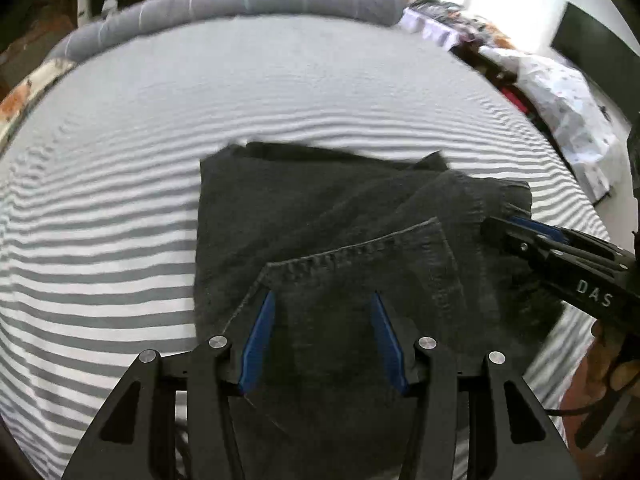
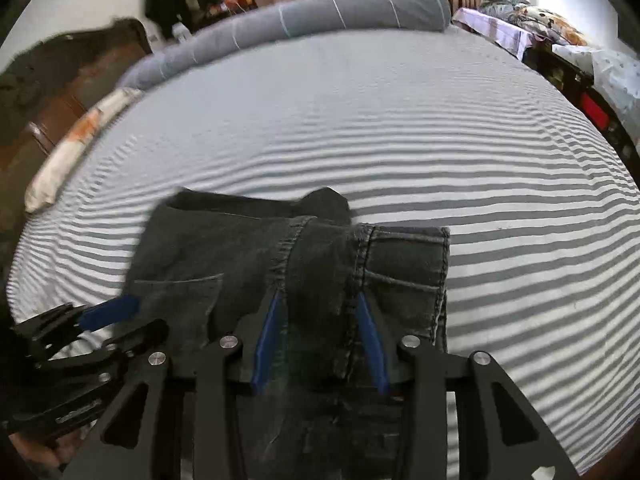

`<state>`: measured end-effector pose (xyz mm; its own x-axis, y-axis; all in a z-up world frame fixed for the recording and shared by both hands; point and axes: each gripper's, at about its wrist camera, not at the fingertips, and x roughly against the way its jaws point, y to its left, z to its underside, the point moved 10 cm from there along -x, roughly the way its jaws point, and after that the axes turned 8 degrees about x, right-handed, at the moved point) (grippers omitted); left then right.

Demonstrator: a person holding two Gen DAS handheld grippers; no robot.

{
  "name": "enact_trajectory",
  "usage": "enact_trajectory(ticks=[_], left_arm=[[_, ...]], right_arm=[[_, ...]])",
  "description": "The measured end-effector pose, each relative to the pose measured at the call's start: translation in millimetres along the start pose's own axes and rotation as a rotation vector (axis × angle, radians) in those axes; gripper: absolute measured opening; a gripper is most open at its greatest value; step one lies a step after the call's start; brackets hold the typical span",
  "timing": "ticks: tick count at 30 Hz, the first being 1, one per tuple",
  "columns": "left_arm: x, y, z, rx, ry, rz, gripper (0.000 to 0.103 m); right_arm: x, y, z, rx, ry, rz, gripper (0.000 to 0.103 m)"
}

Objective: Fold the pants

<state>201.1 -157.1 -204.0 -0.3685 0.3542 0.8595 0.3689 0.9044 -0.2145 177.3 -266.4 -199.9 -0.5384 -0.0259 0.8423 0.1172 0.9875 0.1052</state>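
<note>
Both tools sit spread over the dark pants on the striped bed: left tool at six o'clock, right tool straddling the waistband, gripping nothing, likely smoothing the fold flat.

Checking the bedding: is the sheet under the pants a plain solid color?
No, the sheet under the pants has grey and white stripes.

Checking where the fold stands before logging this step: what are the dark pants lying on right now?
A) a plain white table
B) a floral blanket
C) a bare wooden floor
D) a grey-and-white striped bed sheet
D: the pants lie as a folded bundle on the striped sheet, whose grey and white bands show around them on three sides in both wrist views.
</note>
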Motion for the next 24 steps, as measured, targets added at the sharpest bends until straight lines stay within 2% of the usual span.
enact_trajectory(ticks=[5, 14, 17, 24], left_arm=[[-14.0, -5.3, -5.4, -0.035, 0.007, -0.05, 0.051], [-21.5, -3.1, -10.5, 0.005, 0.029, -0.047, 0.051], [-14.8, -4.2, -7.3, -0.019, 0.021, -0.058, 0.051], [13.3, 9.4, 15.1, -0.037, 0.008, -0.098, 0.051]], right_arm=[[-24.3, -5.6, -0.5, 0.01, 0.037, 0.028, 0.038], [-31.5, -5.9, -2.3, 0.009, 0.053, 0.023, 0.039], [-24.2, -3.3, -4.4, 0.012, 0.051, 0.017, 0.043], [17.1, 4.6, 4.4, 0.011, -0.003, 0.0, 0.043]])
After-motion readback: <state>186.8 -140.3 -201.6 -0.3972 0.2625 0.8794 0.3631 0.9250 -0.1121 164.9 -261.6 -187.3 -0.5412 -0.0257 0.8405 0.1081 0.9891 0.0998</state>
